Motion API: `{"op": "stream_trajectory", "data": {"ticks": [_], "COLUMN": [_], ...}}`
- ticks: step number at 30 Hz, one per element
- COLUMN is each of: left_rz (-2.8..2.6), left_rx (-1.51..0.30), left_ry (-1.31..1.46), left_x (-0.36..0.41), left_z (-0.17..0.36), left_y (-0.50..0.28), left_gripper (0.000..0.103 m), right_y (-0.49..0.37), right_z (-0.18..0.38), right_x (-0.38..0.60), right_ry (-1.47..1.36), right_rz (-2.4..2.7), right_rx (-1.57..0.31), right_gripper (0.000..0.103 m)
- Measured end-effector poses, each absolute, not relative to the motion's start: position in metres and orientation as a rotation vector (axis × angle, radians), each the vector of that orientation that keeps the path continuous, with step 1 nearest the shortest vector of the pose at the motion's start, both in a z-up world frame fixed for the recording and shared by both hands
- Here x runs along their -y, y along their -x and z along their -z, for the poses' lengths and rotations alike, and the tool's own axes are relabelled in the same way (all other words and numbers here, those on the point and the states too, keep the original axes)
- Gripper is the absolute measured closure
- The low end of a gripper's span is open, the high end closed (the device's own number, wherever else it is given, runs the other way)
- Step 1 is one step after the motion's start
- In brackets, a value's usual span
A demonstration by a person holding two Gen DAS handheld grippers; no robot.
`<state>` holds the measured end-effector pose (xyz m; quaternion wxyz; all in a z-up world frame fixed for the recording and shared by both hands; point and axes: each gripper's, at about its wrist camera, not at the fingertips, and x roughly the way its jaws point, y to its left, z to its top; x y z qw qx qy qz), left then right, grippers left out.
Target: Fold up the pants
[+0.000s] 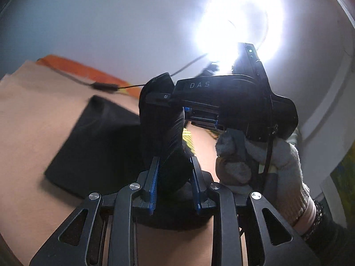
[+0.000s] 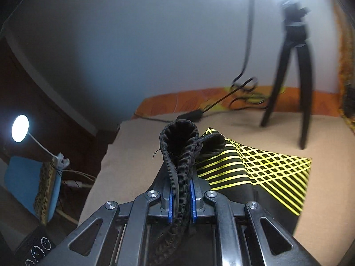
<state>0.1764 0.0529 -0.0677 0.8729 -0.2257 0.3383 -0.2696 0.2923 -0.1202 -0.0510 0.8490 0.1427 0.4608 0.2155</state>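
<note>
Both the left gripper (image 1: 175,181) and right gripper (image 2: 182,199) were clamped on the black pants (image 2: 184,150), lifted above the bed (image 2: 137,155), so folding looked barely underway.

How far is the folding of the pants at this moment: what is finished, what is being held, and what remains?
No finished fold is visible. In hand: the right gripper is shut on the elastic waistband, and the left gripper is clamped on black fabric of the pants. The yellow-patterned part lies spread on the beige surface. Probably left: laying the pants flat and making the folds. The black cloth nearby cannot be identified.
</note>
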Motion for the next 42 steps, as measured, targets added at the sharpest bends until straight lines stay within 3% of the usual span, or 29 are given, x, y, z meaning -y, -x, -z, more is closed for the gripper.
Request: {"op": "stream_trajectory", "data": {"ticks": [15, 17, 19, 22, 25, 35, 42], "left_rz": [0.393, 0.367, 0.33, 0.281, 0.197, 0.211, 0.119], "left_rx": [-0.78, -0.789, -0.797, -0.798, -0.789, -0.692, -0.806], "left_ry": [0.508, 0.508, 0.506, 0.492, 0.441, 0.167, 0.018], "left_x": [-0.072, -0.075, -0.078, -0.086, -0.092, -0.053, -0.033], "left_z": [0.091, 0.091, 0.093, 0.09, 0.083, 0.057, 0.083], "left_y": [-0.183, -0.18, -0.179, -0.178, -0.171, -0.162, -0.187], "left_gripper": [0.079, 0.079, 0.077, 0.075, 0.061, 0.061, 0.061], "right_y": [-0.315, -0.316, -0.315, -0.308, -0.3, -0.281, -0.279], "right_z": [0.091, 0.092, 0.088, 0.072, 0.06, 0.086, 0.106], "right_x": [0.063, 0.062, 0.069, 0.092, 0.12, 0.172, 0.17], "right_ry": [-0.219, -0.219, -0.244, -0.294, -0.29, -0.065, -0.001], "right_rz": [-0.443, -0.457, -0.477, -0.495, -0.496, -0.421, -0.406], "right_rx": [-1.017, -1.011, -1.0, -0.928, -0.884, -0.92, -0.962], "right_gripper": [0.092, 0.085, 0.064, 0.053, 0.052, 0.057, 0.057]}}
